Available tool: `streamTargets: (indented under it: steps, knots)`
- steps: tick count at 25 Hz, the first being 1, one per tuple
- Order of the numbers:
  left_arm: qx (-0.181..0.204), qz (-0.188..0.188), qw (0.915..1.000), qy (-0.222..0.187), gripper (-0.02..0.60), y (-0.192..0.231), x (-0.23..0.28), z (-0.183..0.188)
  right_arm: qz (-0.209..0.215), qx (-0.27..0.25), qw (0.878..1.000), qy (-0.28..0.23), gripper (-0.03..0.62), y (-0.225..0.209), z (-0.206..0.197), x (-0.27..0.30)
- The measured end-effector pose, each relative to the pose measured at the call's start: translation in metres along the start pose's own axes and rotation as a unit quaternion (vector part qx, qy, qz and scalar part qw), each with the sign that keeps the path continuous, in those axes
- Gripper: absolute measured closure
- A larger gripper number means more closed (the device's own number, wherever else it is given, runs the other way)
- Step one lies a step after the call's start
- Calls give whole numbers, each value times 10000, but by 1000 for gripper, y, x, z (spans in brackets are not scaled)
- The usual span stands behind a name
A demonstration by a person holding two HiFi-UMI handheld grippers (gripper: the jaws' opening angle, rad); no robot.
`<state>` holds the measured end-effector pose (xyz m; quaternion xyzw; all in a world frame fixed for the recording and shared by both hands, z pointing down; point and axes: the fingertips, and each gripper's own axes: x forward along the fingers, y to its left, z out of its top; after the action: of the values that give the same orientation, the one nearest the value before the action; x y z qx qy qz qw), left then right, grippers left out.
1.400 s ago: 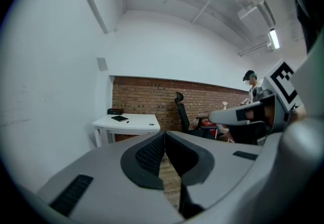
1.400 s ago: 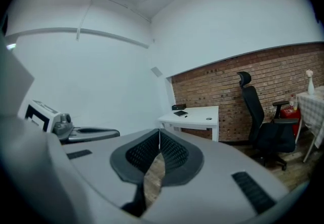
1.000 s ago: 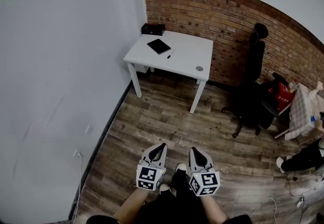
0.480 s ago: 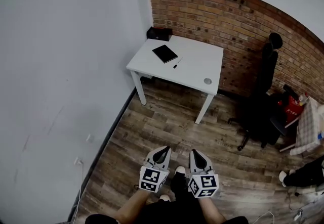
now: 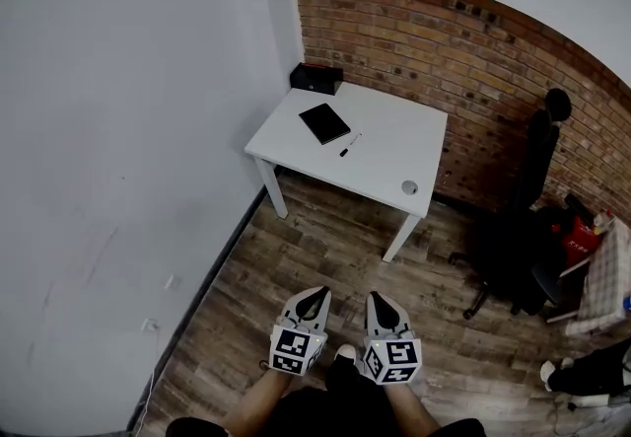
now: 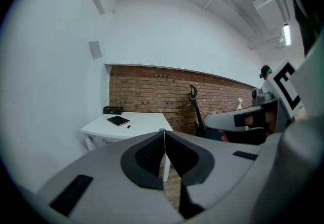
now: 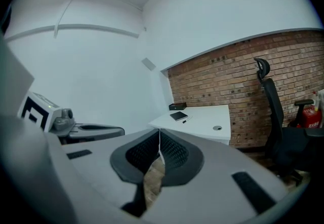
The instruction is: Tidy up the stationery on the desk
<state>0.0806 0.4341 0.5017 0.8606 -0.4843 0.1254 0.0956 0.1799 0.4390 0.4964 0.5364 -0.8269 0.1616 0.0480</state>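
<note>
A white desk (image 5: pixel 389 164) stands in the corner by the brick wall, well ahead of me. On it lie a black notebook (image 5: pixel 324 122), a pen (image 5: pixel 350 145) and a black box (image 5: pixel 315 78) at the back edge. The notebook (image 6: pixel 118 121) and pen (image 6: pixel 128 126) also show in the left gripper view, and the notebook (image 7: pixel 178 116) in the right gripper view. My left gripper (image 5: pixel 314 299) and right gripper (image 5: pixel 379 300) are held low over the floor, side by side, both shut and empty, far from the desk.
A black office chair (image 5: pixel 527 228) stands right of the desk. A red object (image 5: pixel 582 238) and a cloth-covered stand (image 5: pixel 606 282) are at the far right. A person's legs (image 5: pixel 582 371) lie at the lower right. White wall runs along the left; wood floor (image 5: pixel 325 248) lies between me and the desk.
The view has shifted: the desk now sits lower and further right in the head view, and both grippers stay shut in front of me.
</note>
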Motion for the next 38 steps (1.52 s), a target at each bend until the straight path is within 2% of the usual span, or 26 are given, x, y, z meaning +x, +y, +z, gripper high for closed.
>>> streamTargets:
  steps: [12, 21, 29, 38]
  knots:
    - [-161, 298, 9994, 61, 566, 25, 52, 10, 229, -1, 9996, 142, 571, -36, 13, 50]
    - [-171, 300, 9994, 4, 566, 47, 80, 20, 297, -47, 9994, 169, 571, -42, 22, 85]
    - [-245, 119, 9996, 6, 566, 90, 135, 31, 228, -76, 9993, 295, 571, -52, 34, 151]
    - [-219, -137, 9996, -96, 566, 163, 211, 64, -74, -179, 9995, 242, 571, -71, 76, 248]
